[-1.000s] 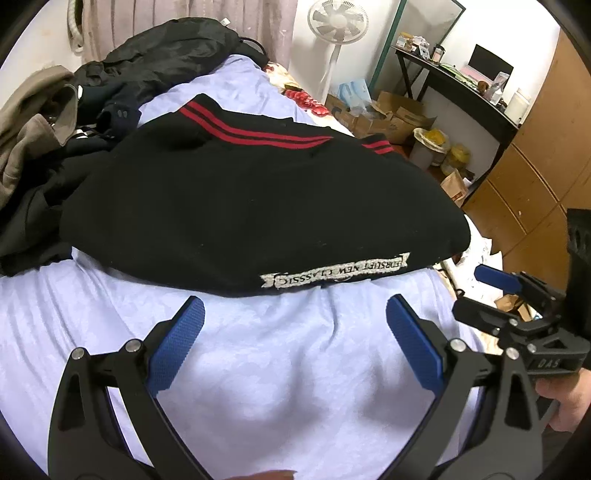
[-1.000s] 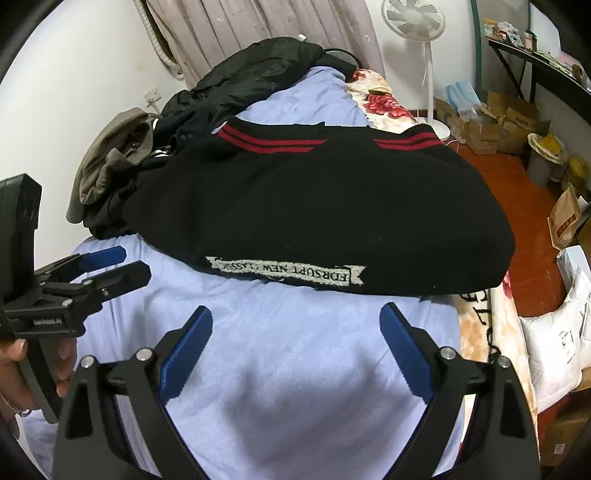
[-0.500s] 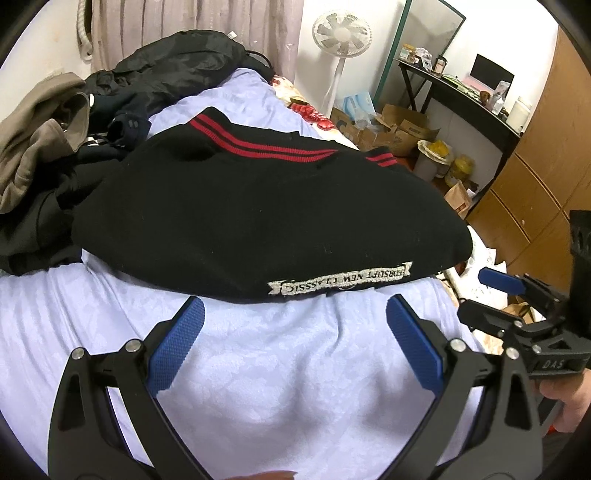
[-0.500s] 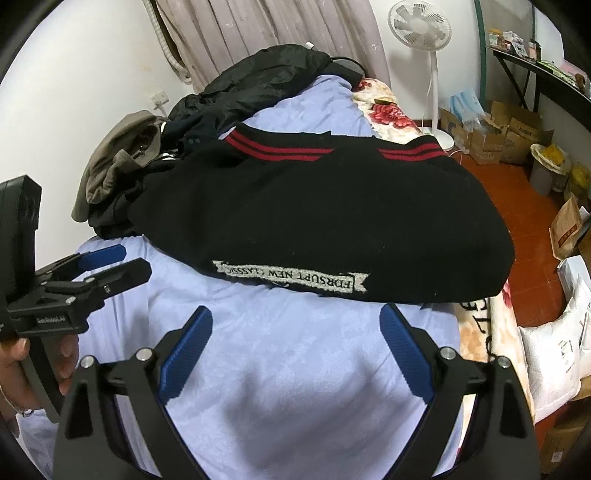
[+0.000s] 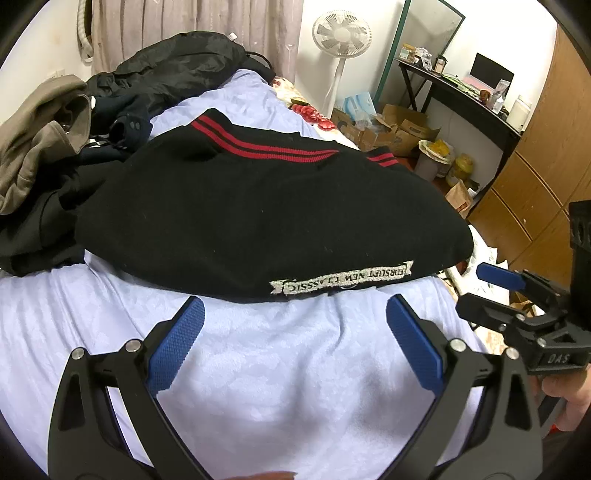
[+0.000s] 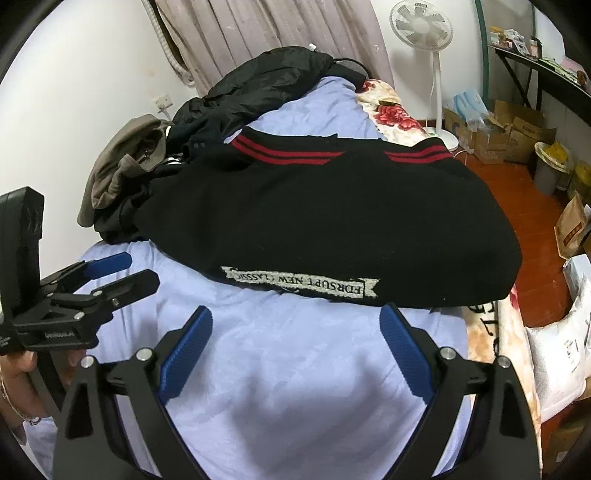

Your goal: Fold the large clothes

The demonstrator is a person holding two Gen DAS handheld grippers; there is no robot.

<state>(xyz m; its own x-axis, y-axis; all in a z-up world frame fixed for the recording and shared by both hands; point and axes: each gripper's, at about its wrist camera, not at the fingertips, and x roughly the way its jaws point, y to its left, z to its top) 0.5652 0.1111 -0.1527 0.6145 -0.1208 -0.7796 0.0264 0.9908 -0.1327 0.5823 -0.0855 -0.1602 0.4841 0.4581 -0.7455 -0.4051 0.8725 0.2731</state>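
A black sweater [image 5: 258, 210] with red stripes at its far edge and a white lettered band near me lies folded on the lilac bedsheet [image 5: 280, 369]; it also shows in the right wrist view [image 6: 332, 221]. My left gripper [image 5: 295, 332] is open and empty, just short of the sweater's near edge. My right gripper [image 6: 295, 339] is open and empty, also just short of that edge. Each gripper appears in the other's view, the right one [image 5: 495, 291] and the left one [image 6: 114, 273], both with jaws apart.
A pile of dark jackets [image 5: 177, 70] and a khaki garment [image 5: 37, 133] lies at the bed's far left. A standing fan [image 6: 424, 26], cardboard boxes [image 5: 402, 125], a desk [image 5: 454, 92] and a wooden wardrobe [image 5: 535, 177] stand right of the bed.
Both grippers have drawn back and lifted slightly from the sweater, so it sits a little farther away in both views. Both stay open and empty.
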